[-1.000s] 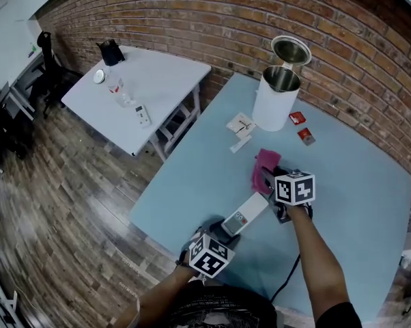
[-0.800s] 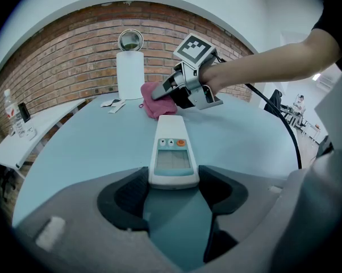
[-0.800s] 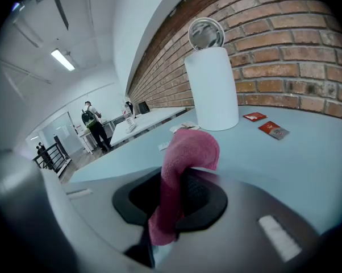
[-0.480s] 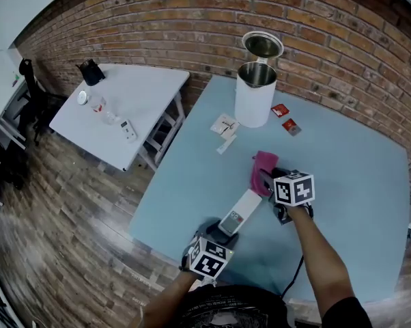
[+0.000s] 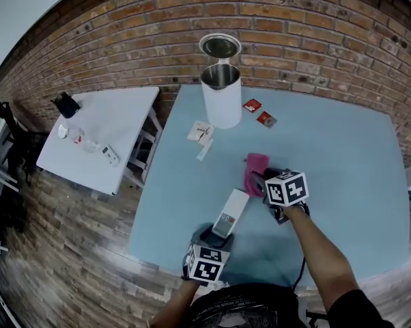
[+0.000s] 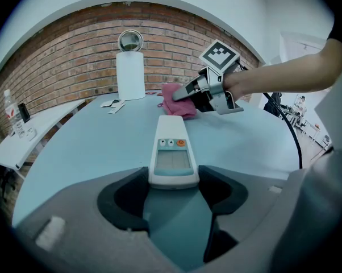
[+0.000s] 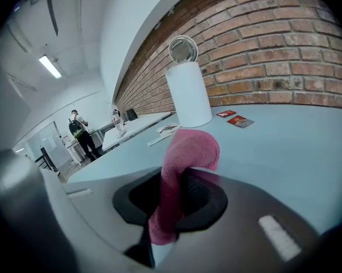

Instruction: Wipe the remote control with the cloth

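Note:
A white remote control (image 5: 230, 212) (image 6: 172, 151) lies lengthwise on the light blue table (image 5: 342, 156), its screen and buttons facing up. My left gripper (image 5: 216, 236) (image 6: 172, 187) is shut on the remote's near end. My right gripper (image 5: 259, 180) (image 7: 174, 198) is shut on a pink cloth (image 5: 254, 167) (image 7: 185, 164), which sticks up and folds over beyond its jaws. In the left gripper view the cloth (image 6: 179, 98) and right gripper (image 6: 208, 92) sit just past the remote's far end; I cannot tell whether cloth and remote touch.
A tall white bin (image 5: 220, 94) (image 7: 189, 92) with its lid raised stands at the table's far side by the brick wall. Two red packets (image 5: 258, 112) and some paper cards (image 5: 201, 132) lie near it. A white side table (image 5: 100, 139) stands left. A person (image 7: 77, 127) is far off.
The head view has swung, so the table and bin sit further left and lower in the picture. Both grippers keep their holds and stay about where they were on the table.

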`<state>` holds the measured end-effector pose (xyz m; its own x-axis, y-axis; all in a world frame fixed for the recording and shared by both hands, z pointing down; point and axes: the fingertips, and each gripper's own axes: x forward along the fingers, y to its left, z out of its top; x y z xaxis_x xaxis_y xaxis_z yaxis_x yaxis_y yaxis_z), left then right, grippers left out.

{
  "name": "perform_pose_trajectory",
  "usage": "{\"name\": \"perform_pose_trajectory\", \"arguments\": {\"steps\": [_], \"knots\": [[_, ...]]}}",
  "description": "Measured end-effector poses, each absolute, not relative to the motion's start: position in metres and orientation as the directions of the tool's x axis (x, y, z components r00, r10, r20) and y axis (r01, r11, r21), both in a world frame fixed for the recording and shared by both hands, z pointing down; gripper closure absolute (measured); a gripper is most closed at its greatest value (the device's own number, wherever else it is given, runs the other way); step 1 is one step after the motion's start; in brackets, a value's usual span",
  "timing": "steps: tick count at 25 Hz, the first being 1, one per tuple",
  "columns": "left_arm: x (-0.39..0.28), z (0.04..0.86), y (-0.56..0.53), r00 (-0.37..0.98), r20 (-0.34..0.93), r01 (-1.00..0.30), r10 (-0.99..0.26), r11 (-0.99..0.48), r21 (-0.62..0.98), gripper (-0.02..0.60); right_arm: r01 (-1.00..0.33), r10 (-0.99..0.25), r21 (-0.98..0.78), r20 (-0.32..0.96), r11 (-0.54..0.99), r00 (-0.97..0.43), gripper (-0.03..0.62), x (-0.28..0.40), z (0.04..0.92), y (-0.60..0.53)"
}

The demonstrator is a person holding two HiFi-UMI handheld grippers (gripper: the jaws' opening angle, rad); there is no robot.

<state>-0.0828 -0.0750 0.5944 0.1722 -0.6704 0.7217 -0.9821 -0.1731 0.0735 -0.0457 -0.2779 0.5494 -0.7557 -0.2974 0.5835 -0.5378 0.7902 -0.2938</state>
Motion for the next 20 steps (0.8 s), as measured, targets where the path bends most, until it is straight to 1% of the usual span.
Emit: {"name": "perform_pose_trajectory", "arguments": {"steps": [20], "knots": [[-0.083,0.596,-0.072,0.174,0.734,-0.982,-0.656,-0.175,0.076,0.296,-0.627,-0.391,-0.34,0.551,0.702,-0.737,0.526,-0.013,0.547,-0.258]]}}
